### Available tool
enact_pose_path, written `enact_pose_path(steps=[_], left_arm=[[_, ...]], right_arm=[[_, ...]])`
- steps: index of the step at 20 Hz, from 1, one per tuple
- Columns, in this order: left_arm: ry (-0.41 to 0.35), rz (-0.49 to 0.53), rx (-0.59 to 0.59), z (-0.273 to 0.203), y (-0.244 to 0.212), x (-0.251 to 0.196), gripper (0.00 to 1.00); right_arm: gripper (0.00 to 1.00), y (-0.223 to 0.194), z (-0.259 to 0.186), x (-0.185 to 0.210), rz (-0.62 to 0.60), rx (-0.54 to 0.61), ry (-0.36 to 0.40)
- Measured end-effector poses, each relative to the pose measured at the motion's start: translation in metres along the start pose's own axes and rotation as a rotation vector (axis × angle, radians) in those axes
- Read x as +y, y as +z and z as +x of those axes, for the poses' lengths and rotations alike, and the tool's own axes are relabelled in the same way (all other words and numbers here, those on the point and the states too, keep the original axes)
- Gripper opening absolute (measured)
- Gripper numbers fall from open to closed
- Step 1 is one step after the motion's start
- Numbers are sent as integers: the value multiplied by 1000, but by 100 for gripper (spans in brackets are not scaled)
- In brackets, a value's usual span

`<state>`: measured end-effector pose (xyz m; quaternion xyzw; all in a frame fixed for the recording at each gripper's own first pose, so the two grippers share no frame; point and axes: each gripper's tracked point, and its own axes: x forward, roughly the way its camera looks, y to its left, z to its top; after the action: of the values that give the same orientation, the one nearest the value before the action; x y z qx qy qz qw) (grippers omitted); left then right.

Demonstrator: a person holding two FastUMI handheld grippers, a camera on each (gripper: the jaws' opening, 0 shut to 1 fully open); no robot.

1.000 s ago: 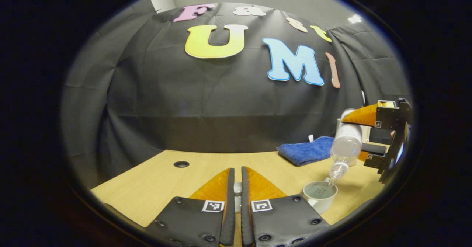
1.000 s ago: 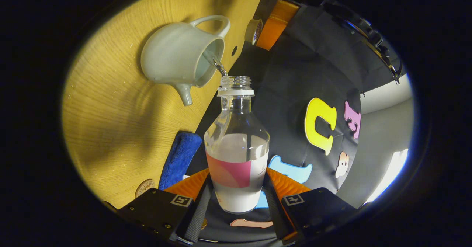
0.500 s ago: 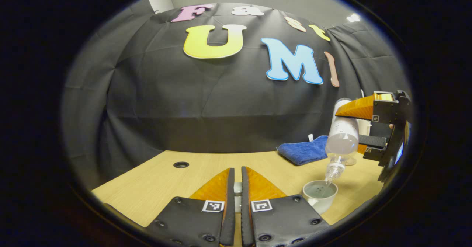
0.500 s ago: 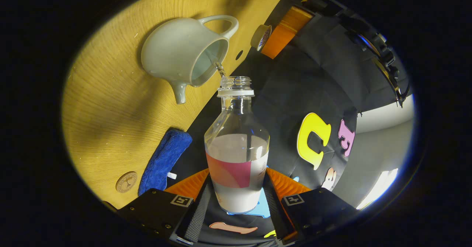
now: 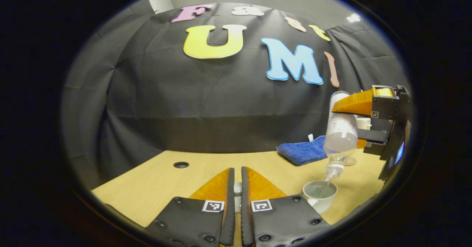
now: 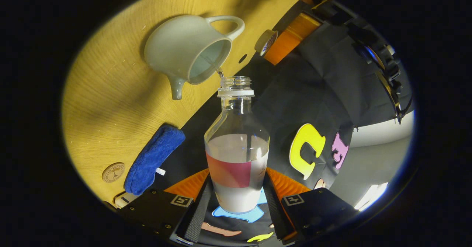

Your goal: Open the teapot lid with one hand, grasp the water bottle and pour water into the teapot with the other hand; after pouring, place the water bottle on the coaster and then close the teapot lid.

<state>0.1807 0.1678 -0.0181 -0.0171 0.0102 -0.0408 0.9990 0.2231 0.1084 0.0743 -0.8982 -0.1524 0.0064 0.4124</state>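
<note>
**Operator:** Right gripper view first: my right tongs [image 6: 236, 199] are clamped on the water bottle [image 6: 236, 155], one finger pressing each side of its lower body, across the label band. The bottle is tipped, neck toward the teapot [image 6: 188, 53], and a thin stream of water runs from its mouth into the open pot.

**Colleague:** And the left tongs?

**Operator:** In the left gripper view the left tongs [image 5: 235, 191] are nearly closed, with a narrow slit between the fingers and something small and pale pinched in it. The right gripper view shows that pale disc is the teapot lid [image 6: 266, 41], held up clear of the pot (its knob is hidden between the fingers).

**Colleague:** Anything readable?

**Operator:** The bottle label is a red and white band; I cannot make out any writing. The round coaster [image 6: 113, 171] lies on the worktop [image 6: 110, 103] just beside the blue cloth [image 6: 153, 158], well apart from the teapot; its embossed mark is too small to read.
</note>
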Motion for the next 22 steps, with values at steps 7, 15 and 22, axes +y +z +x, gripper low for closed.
enact_pose_path(steps=[7, 15, 22], left_arm=[[0, 0, -1, 0, 1, 1, 15], [1, 2, -2, 0, 1, 0, 15], [11, -6, -15, -1, 3, 3, 15]], right_arm=[[74, 3, 0, -4, -36, -19, -13], [74, 0, 2, -6, -51, -31, -22], [74, -2, -2, 19, 145, -4, 40]])
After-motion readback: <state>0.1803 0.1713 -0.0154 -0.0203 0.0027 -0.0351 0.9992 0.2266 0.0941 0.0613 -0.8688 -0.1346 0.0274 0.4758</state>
